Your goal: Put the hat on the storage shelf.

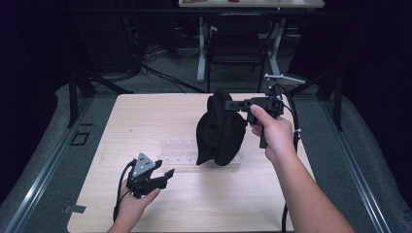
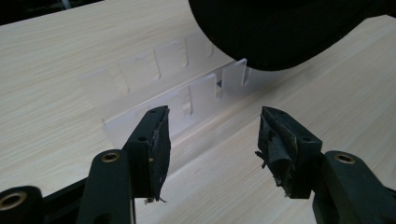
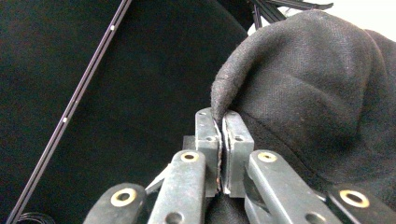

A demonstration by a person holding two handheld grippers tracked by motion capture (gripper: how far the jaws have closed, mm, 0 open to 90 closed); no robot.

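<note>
High view shows the wooden table (image 1: pixel 145 121) first, wide and pale beneath both hands. Next in size is the black cloth cap (image 1: pixel 221 130), hanging in the air straight below the right gripper (image 1: pixel 232 105), which pinches it at its top edge so that the body droops down until its lower hem reaches the clear plastic rack (image 1: pixel 177 151) lying on the tabletop. The right gripper view confirms the hold: the jaws are pressed together on a thin fold of the cap (image 3: pixel 308 93), with fabric bulging to the right of them. Smaller still is the rack itself, a see-through slotted stand, which in the left gripper view sits just ahead of the left gripper (image 2: pixel 212 135), the cap (image 2: pixel 280 32) looming above and beyond it. The left gripper (image 1: pixel 166 174) rests low near the table's front, well apart from the cap, jaws spread wide and holding nothing.

The step in hand appears to be lowering the cap onto or beside the rack. To do it well, the right hand should probably keep its pinch firm (only a thin edge is caught, so a slip is likely), and the free left gripper could steady the light rack (image 2: pixel 187 88) before the cloth drags it.
</note>
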